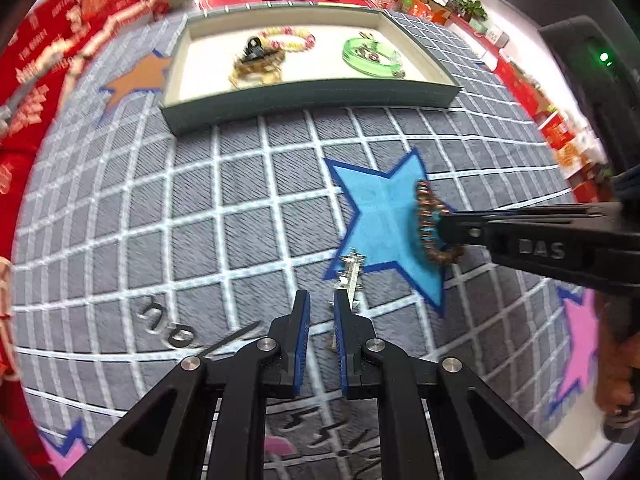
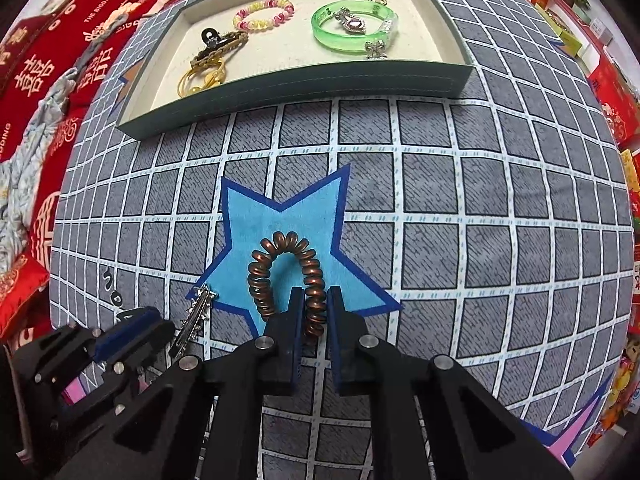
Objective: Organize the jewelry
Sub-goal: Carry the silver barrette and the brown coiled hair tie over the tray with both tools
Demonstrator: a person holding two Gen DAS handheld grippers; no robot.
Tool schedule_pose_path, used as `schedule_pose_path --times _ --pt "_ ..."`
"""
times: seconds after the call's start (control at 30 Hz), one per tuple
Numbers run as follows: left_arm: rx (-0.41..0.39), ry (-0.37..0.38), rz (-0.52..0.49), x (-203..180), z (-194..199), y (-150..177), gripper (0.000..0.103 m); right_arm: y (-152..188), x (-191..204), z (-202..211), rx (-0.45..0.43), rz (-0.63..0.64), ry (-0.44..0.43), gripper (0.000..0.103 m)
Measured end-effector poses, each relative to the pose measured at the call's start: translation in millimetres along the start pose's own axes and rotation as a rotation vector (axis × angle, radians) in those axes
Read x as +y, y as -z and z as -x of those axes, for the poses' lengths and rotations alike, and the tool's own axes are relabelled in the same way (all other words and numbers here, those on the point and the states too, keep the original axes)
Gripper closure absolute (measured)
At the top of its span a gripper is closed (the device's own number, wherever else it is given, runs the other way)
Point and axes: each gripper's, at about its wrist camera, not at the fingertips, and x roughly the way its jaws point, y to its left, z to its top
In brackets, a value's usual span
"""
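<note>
On a grey grid-patterned cloth (image 2: 440,200), beyond the blue star (image 2: 280,232), a tray (image 2: 304,84) holds bracelets, while on the star the right gripper (image 2: 314,300) clamps a coppery spiral hair tie (image 2: 280,272), and the left gripper (image 1: 322,304), jaws apart, straddles nothing beside a silver hair clip (image 1: 352,272) at the star's edge.
</note>
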Motion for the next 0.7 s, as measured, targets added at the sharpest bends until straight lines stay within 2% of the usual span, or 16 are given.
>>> schedule_pose_path --times 0.07,0.1,0.13,0.17,0.2,0.27,0.43,0.53,0.57,0.6,0.67,0.7 --pt "-0.003 -0.017 -0.011 -1 1 2 0.077 4 -5 5 -0.006 -0.009 -0.005 0.091" --pt "-0.001 -0.027 -0.015 -1 2 2 0.071 7 -10 8 -0.008 -0.013 -0.008 0.091" --pt "0.002 -0.042 -0.019 -1 2 3 0.058 10 -14 10 -0.011 -0.018 -0.011 0.091" --pt "0.001 -0.057 -0.019 0 2 4 0.017 12 -17 12 -0.015 -0.023 -0.012 0.091" --pt "-0.013 -0.072 -0.013 1 4 4 0.0 15 -19 15 -0.017 -0.028 -0.011 0.091" --pt "-0.043 -0.084 -0.01 3 8 5 0.0 20 -28 19 -0.02 -0.046 -0.011 0.091" --pt "0.013 -0.1 -0.011 5 -8 1 0.0 25 -42 21 -0.02 -0.093 -0.022 0.091" --pt "0.047 -0.083 -0.027 0 -19 1 0.0 29 -50 25 -0.02 -0.105 -0.024 0.091" --pt "0.056 -0.074 -0.042 -3 -22 1 0.004 31 -52 26 -0.021 -0.105 -0.023 0.091" --pt "0.07 -0.073 -0.055 -5 -25 2 0.015 31 -53 27 -0.021 -0.105 -0.024 0.091" --pt "0.074 -0.084 -0.085 -11 -28 2 0.019 33 -54 29 -0.023 -0.107 -0.025 0.091" --pt "0.067 -0.077 -0.093 -13 -27 3 0.029 32 -51 29 -0.024 -0.108 -0.026 0.091"
